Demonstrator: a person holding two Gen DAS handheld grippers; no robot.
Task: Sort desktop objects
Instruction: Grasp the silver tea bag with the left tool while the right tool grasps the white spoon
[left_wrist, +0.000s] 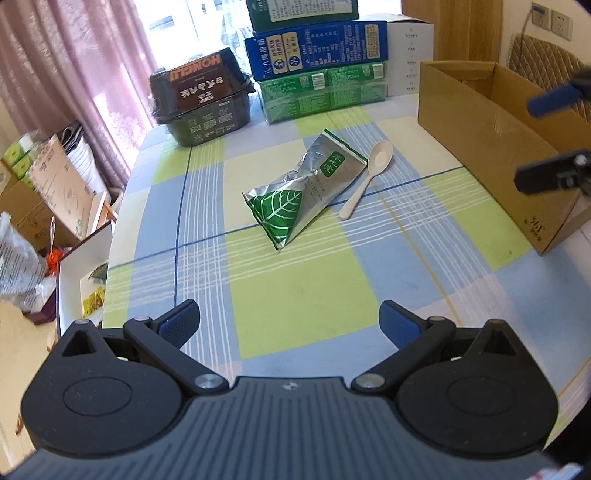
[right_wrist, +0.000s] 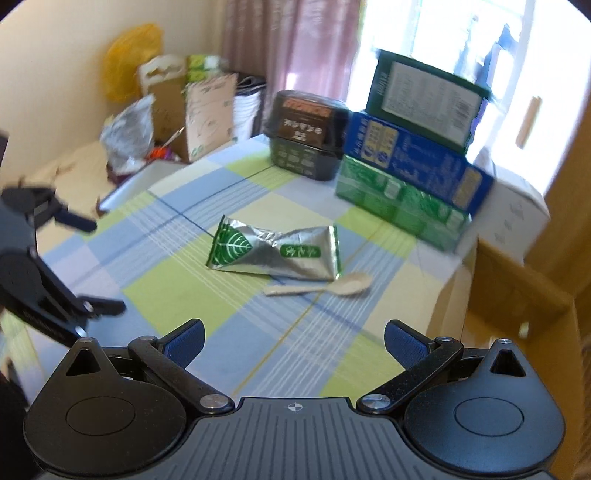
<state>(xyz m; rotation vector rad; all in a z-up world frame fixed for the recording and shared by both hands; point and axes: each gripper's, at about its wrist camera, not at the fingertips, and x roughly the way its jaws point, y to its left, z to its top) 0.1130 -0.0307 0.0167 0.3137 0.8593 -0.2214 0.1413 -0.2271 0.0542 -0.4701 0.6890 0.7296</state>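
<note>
Two loose items remain on the table (left_wrist: 295, 314): one pouch (left_wrist: 299, 192) and one spoon (left_wrist: 367, 177). Scan from the left. The left gripper (left_wrist: 290, 323) hovers low over the near edge of the cloth, fingers wide apart and empty. The pouch lies ahead of it, near the table's middle, its long axis running from near-left to far-right. The spoon lies just beside the pouch on its right, roughly parallel, bowl at the far end; whether the two touch cannot be told. The box (left_wrist: 491, 144), one only, stands open at the right edge. Your right gripper (right_wrist: 293, 341) is over the box side, fingers also wide apart and empty; from its view the spoon lies crosswise, nearer than the pouch.

Judgement: the right gripper suits the spoon, the left the pouch. Approach across each item's long axis. At the back stand three stacked cartons (left_wrist: 317, 59) and one dark tub (left_wrist: 201, 98).
</note>
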